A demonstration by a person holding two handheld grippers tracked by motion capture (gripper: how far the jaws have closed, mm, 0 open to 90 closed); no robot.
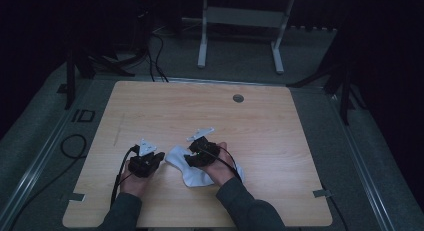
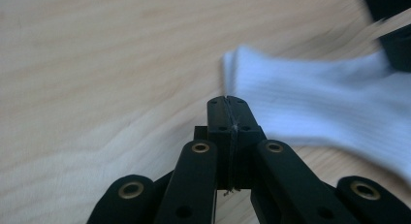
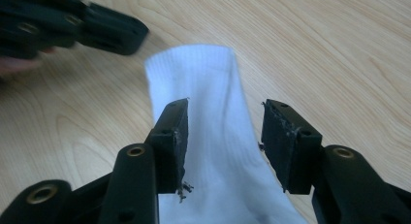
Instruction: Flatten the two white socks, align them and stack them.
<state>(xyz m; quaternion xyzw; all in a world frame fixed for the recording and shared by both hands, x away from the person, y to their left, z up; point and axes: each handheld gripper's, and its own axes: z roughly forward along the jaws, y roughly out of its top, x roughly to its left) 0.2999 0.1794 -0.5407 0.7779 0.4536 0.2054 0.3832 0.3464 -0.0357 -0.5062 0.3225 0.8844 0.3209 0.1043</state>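
A white sock (image 1: 176, 156) lies flat on the wooden table (image 1: 200, 111), near its front edge. In the right gripper view the sock (image 3: 194, 69) runs away from me with its cuff at the far end. My right gripper (image 3: 225, 112) is open just above it, one jaw to each side, and the pads do not press on the fabric. My left gripper (image 2: 228, 100) is shut with nothing in it, its tips close beside the sock's cuff (image 2: 310, 103). From above, the left gripper (image 1: 159, 155) and right gripper (image 1: 190, 160) sit close together over the sock.
A round cable hole (image 1: 238, 98) sits at the table's far middle. Black cables (image 1: 75, 146) lie on the floor to the left. A white desk frame (image 1: 240, 21) and dark stands are beyond the table. Bare wood stretches to the right and the back.
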